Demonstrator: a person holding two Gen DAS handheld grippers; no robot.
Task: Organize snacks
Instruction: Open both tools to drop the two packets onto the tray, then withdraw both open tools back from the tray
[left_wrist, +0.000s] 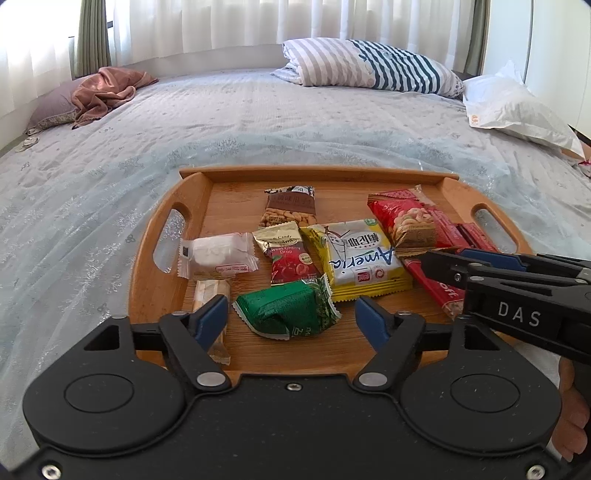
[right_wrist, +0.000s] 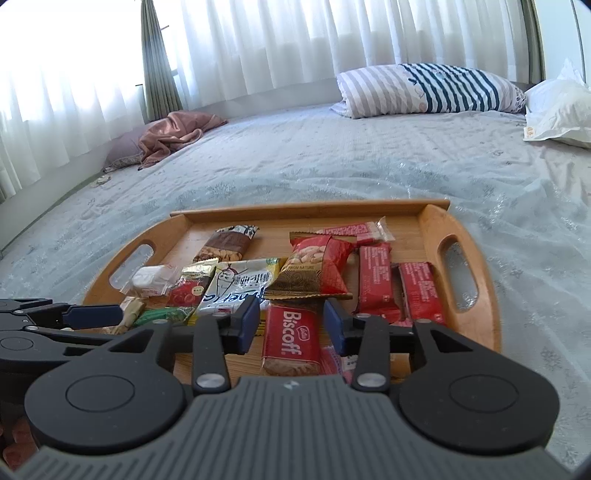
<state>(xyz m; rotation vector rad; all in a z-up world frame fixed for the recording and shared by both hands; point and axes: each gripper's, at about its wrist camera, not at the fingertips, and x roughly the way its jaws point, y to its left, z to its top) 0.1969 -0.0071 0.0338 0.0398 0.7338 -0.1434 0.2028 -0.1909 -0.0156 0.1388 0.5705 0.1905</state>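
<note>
A wooden tray (left_wrist: 162, 280) (right_wrist: 480, 332) on the bed holds several wrapped snacks. My left gripper (left_wrist: 291, 314) is open, its fingers either side of a green packet (left_wrist: 288, 312) at the tray's near edge. A yellow and white Ameria pack (left_wrist: 360, 258), a cherry drop candy (left_wrist: 290, 258), a white wrapped cake (left_wrist: 218, 254) and a brown nut bar (left_wrist: 290, 208) lie behind. My right gripper (right_wrist: 291, 325) is open over a red Biscoff pack (right_wrist: 291, 339); it shows at the right of the left wrist view (left_wrist: 458, 264). A red nut bag (right_wrist: 317, 273) and red bars (right_wrist: 375, 284) lie beyond.
The tray rests on a pale blue patterned bedspread (left_wrist: 258, 122). A striped pillow (left_wrist: 373, 68) and a white plastic bag (left_wrist: 513, 107) lie at the far right, a pink cloth on a mauve pillow (left_wrist: 107, 90) at the far left. White curtains hang behind.
</note>
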